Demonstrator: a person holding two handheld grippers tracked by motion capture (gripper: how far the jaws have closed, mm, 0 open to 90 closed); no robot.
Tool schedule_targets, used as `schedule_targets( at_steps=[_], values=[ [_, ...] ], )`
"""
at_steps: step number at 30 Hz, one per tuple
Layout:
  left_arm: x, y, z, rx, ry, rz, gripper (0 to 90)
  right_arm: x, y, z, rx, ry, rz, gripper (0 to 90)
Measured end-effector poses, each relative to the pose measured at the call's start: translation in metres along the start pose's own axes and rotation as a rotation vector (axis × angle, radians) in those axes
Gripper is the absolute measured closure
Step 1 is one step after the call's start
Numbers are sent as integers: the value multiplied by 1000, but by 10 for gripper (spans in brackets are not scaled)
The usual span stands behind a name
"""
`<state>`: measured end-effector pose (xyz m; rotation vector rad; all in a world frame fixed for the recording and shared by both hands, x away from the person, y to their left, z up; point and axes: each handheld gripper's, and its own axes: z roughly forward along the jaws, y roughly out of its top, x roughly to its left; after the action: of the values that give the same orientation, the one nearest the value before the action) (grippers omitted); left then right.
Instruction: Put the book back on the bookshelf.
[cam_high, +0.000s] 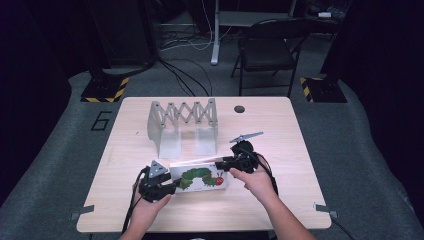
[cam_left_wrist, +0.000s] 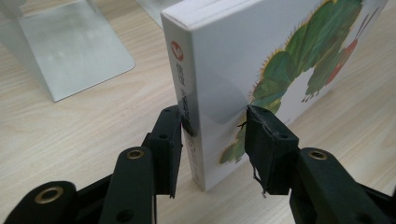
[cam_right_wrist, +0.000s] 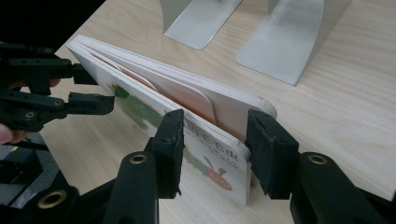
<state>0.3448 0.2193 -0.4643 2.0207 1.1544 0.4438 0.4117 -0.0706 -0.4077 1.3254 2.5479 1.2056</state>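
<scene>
A metal expanding rack on the table — folding chair beyond.

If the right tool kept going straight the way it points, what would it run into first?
The book: its open end already sits between the right tool jaws, so pushing on would drive it along the book toward the left tool at the spine end, though depth is hard to judge.

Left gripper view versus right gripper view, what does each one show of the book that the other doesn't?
The left gripper view shows the book's spine with its print and red logo, and the left claw set across that spine end. The right gripper view shows the page edges fanned slightly apart, the red caterpillar head, and the right claw around the open end. Both show the white cover with the green caterpillar, the metal bookends behind, and the wooden table.
</scene>
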Motion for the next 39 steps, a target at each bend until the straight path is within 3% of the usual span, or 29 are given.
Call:
schedule_targets(
  at_steps=[13, 15, 19, 22, 25, 31, 39],
  values=[
    [0, -11, -2, -41, -18, 41, 581, -1, -7, 0, 37, 62, -4, 523],
    [1, -11, -4, -25, -35, 52, 583, -1, -10, 1, 55, 63, -9, 518],
    [3, -12, -5, -25, -61, 43, 574, -3, -14, 4, 67, 50, -24, 486],
    [3, -13, -4, -17, -75, 32, 551, -5, -18, 5, 109, 21, -34, 458],
    [3, -13, -2, -6, -77, 59, 553, -8, -23, 8, 129, 8, -26, 451],
    [4, -11, -1, -16, -102, 72, 542, -13, -28, 14, 142, -7, -7, 421],
    [6, -3, 3, -10, -138, 103, 523, -24, -36, 30, 173, -29, -17, 390]
  ],
)
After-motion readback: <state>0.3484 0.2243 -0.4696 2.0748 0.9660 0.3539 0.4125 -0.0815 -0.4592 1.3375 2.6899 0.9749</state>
